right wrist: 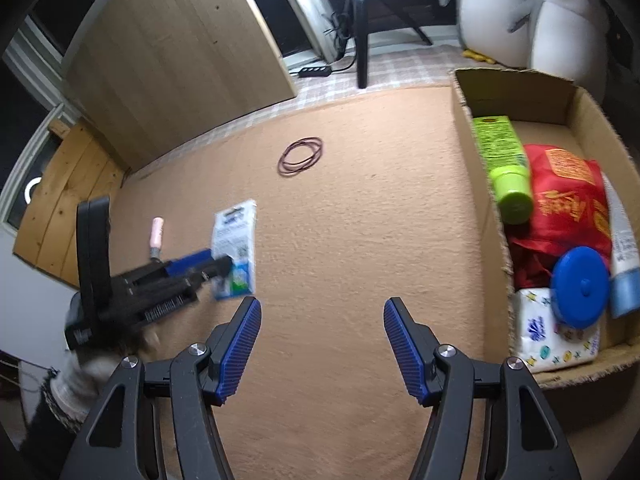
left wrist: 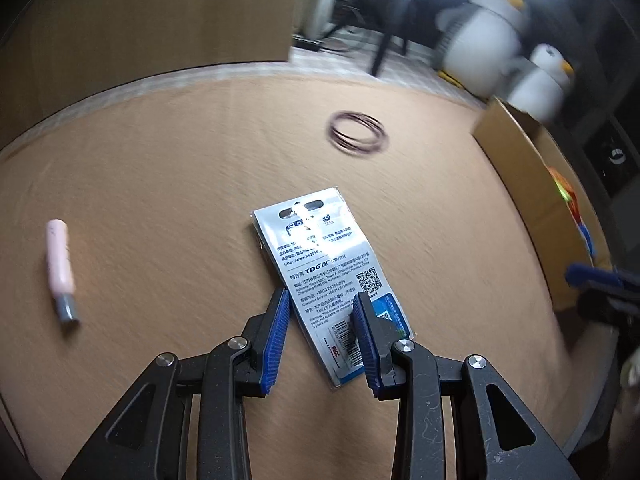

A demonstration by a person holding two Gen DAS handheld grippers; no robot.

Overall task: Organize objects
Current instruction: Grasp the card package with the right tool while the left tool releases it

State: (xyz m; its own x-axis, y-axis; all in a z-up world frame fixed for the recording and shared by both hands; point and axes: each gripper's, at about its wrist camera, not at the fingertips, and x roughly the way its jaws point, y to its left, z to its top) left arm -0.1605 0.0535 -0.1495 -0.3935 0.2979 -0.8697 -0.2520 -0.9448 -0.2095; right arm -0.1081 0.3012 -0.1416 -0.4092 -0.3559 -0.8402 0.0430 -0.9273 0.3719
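Three loose items lie on the tan mat (left wrist: 160,168): a flat plastic-sleeved packet (left wrist: 332,264) at frame centre, a pink tube (left wrist: 60,264) at far left, and a ring of thin bands (left wrist: 356,145) above centre. At the right edge stands the cardboard box (left wrist: 520,184), already holding several things.

Left jaws (left wrist: 321,294): partly open, straddling the lower end of the packet, nothing pinched that I can see. The packet lies flat and skewed to my fingers, and its lower right corner runs under and past the right pad.

Right jaws (right wrist: 323,300): spread wide and empty, over bare mat at lower centre.

Risks, as judged:
- A flat sleeve on soft pile offers no edge. Closing from above may only skid off the glossy film or catch the fabric.
- The skew means I could grip one corner only, so the packet may swing or slip during the carry.
- The left view is blurred, so my aim is uncertain.
- The box is crowded, and a drop near its wall could land outside.
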